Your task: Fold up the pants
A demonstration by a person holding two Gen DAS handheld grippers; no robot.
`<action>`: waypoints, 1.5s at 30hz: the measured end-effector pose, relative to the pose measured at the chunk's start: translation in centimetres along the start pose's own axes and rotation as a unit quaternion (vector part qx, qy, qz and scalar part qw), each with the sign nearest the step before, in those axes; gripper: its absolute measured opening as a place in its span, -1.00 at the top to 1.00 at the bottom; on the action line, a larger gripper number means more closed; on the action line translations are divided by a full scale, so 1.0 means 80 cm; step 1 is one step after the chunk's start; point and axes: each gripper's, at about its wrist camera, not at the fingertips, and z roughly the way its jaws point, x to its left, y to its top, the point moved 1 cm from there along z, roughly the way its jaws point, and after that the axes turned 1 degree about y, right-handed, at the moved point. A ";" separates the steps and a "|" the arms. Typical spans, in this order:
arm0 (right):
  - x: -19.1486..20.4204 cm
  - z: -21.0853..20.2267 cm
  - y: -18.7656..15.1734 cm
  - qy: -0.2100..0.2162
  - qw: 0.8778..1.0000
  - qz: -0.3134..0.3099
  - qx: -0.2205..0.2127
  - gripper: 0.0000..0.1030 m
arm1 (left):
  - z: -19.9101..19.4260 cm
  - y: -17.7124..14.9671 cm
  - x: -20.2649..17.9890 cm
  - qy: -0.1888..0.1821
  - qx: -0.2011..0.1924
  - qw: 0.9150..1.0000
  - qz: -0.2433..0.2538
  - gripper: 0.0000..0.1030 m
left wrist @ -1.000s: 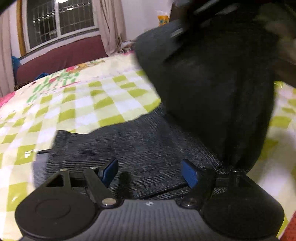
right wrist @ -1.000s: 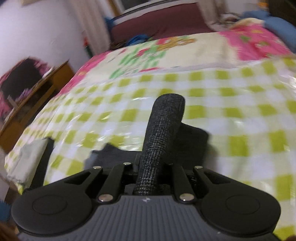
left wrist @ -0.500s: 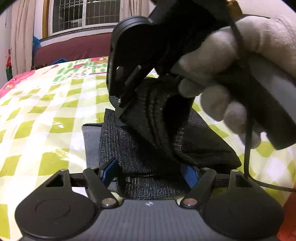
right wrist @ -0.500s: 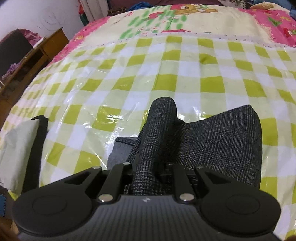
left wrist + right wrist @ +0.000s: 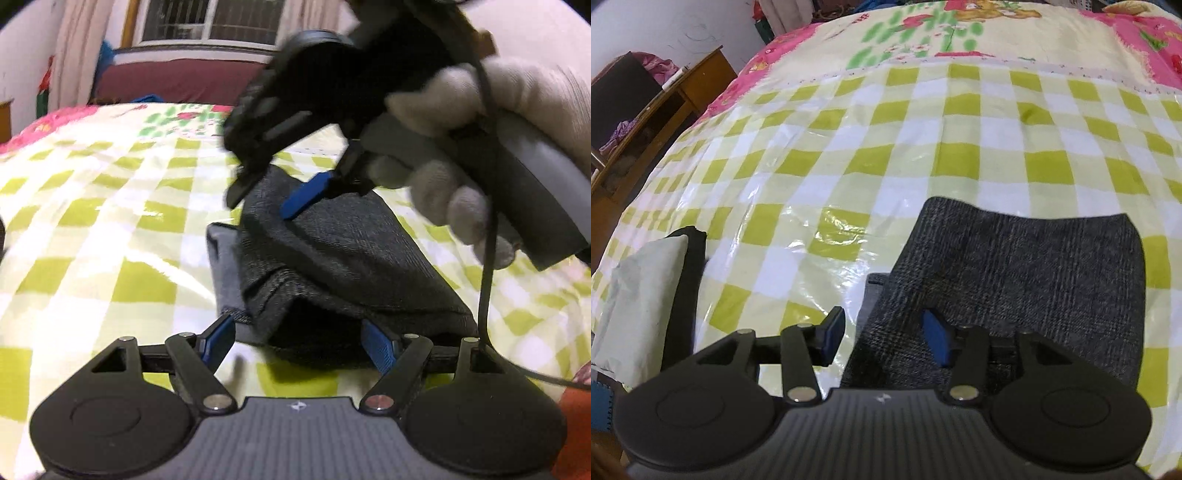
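The dark grey pants (image 5: pixel 332 258) lie folded in a thick stack on the check-covered bed. My left gripper (image 5: pixel 299 343) stands open at the stack's near edge; the fabric lies between its blue pads (image 5: pixel 218 339) without being pinched. A gloved hand (image 5: pixel 461 155) holds my right gripper (image 5: pixel 269 192) just above the top fold, pointing steeply down. In the right wrist view the right gripper (image 5: pixel 884 341) has its jaws opening. A slack ridge of the pants (image 5: pixel 1015 266) lies between its blue pads (image 5: pixel 936 343), which do not press on it.
The bed carries a glossy green-and-white check sheet (image 5: pixel 923 147) with a flowered quilt (image 5: pixel 960 33) beyond. A pale cloth on a dark item (image 5: pixel 639 295) lies at the bed's left edge, with a wooden desk (image 5: pixel 665 103) further left. A cable (image 5: pixel 487 258) hangs from the right gripper.
The right gripper brought the pinched fold down over the stack and its jaws have opened, so the fabric now lies slack. The left gripper has drawn back to the near edge, still open.
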 end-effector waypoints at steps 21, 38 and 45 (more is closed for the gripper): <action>0.026 0.040 0.038 0.002 0.997 -0.078 -0.011 0.93 | 0.029 0.030 0.023 0.059 -0.026 0.998 -0.021 -0.26; -0.049 -0.031 -0.002 -0.009 0.991 -0.073 -0.108 0.76 | 0.004 0.047 0.020 0.109 -0.054 0.993 -0.004 -0.35; -0.038 0.063 0.001 0.005 0.993 -0.102 -0.057 0.78 | 0.069 0.063 0.004 0.107 -0.002 0.994 0.026 -0.35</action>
